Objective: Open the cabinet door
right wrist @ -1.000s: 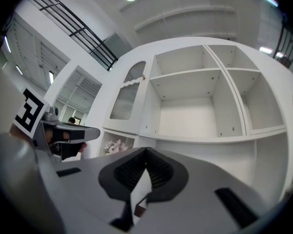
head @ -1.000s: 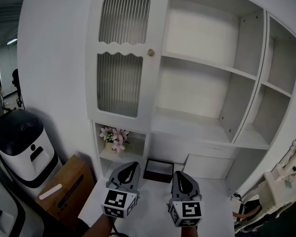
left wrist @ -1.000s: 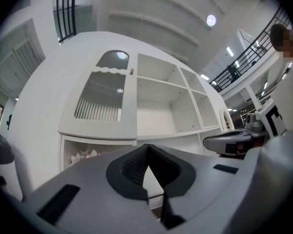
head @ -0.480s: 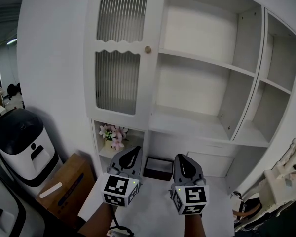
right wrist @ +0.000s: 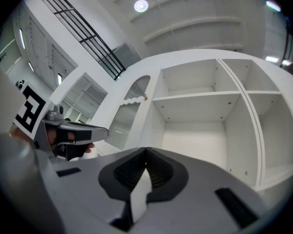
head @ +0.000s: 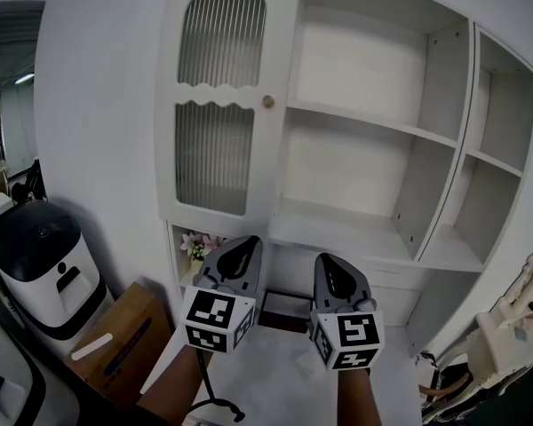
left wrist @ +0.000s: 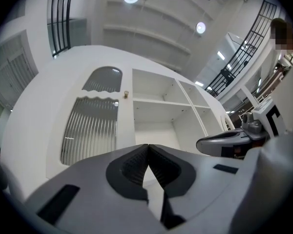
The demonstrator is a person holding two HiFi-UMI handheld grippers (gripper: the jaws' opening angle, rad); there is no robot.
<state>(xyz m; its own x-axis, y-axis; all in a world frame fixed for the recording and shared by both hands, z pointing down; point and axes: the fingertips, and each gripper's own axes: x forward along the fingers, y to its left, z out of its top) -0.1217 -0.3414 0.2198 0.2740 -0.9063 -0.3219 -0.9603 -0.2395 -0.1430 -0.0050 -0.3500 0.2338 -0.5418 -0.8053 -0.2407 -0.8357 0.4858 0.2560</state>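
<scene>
The white cabinet door (head: 220, 105) with two ribbed glass panels stands closed at the upper left of the shelf unit; its small brass knob (head: 268, 102) is on the door's right edge. The door (left wrist: 95, 126) and knob (left wrist: 126, 93) also show in the left gripper view, and the door (right wrist: 128, 112) in the right gripper view. My left gripper (head: 246, 248) is shut and empty, well below the door. My right gripper (head: 330, 267) is shut and empty beside it, below the open shelves. Both point slightly upward at the cabinet.
Open white shelves (head: 373, 122) fill the unit to the right of the door. Pink flowers (head: 198, 242) sit in a cubby under the door. A white and black machine (head: 40, 260) and a cardboard box (head: 115, 340) stand at the left; a dark tray (head: 284, 309) lies below.
Both grippers have risen side by side toward the cabinet, both staying shut. The flowers are now partly hidden behind the left gripper.
</scene>
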